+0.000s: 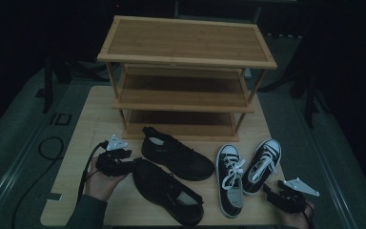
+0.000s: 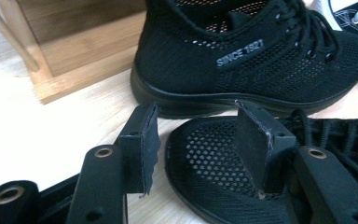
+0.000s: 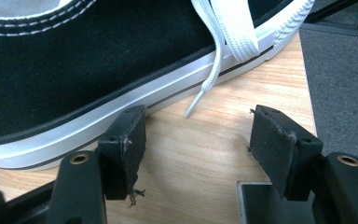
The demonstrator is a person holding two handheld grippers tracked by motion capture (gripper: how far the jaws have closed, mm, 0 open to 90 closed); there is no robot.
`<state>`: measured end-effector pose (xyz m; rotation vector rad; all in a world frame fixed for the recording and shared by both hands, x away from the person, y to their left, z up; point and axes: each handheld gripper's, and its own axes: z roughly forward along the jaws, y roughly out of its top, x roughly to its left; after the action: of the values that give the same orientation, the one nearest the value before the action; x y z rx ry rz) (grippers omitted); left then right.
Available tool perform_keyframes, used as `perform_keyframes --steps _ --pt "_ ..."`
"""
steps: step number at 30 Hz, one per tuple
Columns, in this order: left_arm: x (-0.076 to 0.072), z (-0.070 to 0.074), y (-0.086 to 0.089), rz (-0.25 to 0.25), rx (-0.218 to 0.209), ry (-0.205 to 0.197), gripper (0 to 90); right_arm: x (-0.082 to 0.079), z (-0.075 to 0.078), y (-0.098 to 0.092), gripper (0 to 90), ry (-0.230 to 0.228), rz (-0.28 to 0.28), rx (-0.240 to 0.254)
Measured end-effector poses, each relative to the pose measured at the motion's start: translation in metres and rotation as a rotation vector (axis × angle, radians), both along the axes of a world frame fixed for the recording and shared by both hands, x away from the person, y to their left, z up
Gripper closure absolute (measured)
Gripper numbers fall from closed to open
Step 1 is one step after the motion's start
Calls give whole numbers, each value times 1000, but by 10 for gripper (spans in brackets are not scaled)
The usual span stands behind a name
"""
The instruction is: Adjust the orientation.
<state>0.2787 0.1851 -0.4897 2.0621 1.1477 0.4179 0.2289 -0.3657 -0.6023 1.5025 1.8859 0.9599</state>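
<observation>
My left tongs (image 1: pixel 129 162) stand spread, pinching nothing, with the toe of the near black mesh shoe (image 1: pixel 169 191) lying between the pads; in the left gripper view one pad (image 2: pixel 142 144) hangs beside the toe over bare wood, the other (image 2: pixel 256 140) sits over its mesh. The second black mesh shoe (image 1: pixel 176 155) lies just behind it, its heel near the foot of the wooden shoe rack (image 1: pixel 186 71). A strip of bare worktop (image 1: pixel 83 138) stays open on my left, out to that edge.

My right tongs (image 1: pixel 272 193) are spread too and hold nothing. They sit near the front right corner of the worktop, one pad (image 3: pixel 128 140) just beside the white sole of the right-hand black-and-white sneaker (image 1: pixel 263 164), whose lace tip lies on the wood between the pads. The other sneaker (image 1: pixel 230 181) lies beside it, toe near the front edge.
</observation>
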Motion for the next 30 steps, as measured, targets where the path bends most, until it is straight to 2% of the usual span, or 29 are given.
perform_keyframes --steps 9,20,22,30 --pt "0 1 -5 -9 -6 7 497 0 0 0 354 0 0 0" --pt "-5 3 -15 -45 -10 2 496 0 0 0 354 0 -1 0" --pt "-6 2 -17 -46 3 11 497 0 0 0 354 0 0 0" --pt "-11 1 -23 -80 -5 30 499 0 0 0 354 -1 0 0"
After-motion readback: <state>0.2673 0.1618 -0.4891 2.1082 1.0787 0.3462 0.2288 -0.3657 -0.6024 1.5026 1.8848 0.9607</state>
